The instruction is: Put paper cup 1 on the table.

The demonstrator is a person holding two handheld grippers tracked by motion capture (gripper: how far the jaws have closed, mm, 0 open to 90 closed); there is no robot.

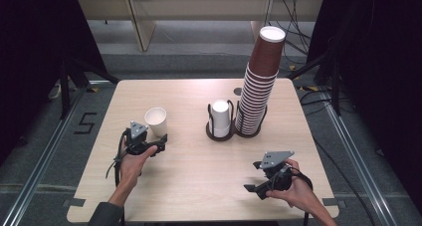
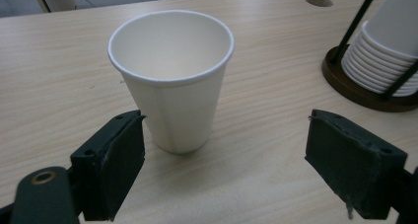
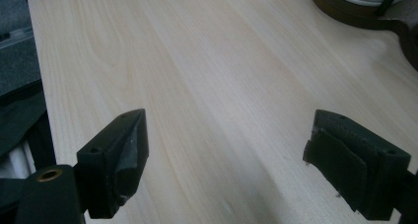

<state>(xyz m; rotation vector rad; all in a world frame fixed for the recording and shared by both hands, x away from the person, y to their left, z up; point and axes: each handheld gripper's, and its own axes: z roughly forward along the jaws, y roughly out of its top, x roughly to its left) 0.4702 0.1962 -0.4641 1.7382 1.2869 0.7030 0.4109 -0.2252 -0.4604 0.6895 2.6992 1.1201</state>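
At the left of the table (image 1: 189, 166) we have our left gripper (image 2: 224, 160) behind a single white paper cup (image 2: 172, 76), which stands upright and mouth up on the bare wood. Its jaws stand apart with the cup's base just ahead of them, nearer the left jaw, and neither pad presses on the wall. In the high view the same cup (image 1: 157, 121) sits just beyond the left gripper (image 1: 161, 142), well apart from the holders.

Toward the middle we see a short stack of white cups (image 1: 220, 117) nested upside down in a dark wire holder (image 1: 210, 129), and just beside it a tall leaning stack of brown cups (image 1: 259, 86).

At the right, our right gripper (image 1: 254, 187) hangs over bare wood, jaws wide apart and empty.

We judge that we are at the approach to the lone cup. The next move calls for sliding forward until both jaws flank the wall, centring it, then closing gently so the thin paper neither crushes nor tips
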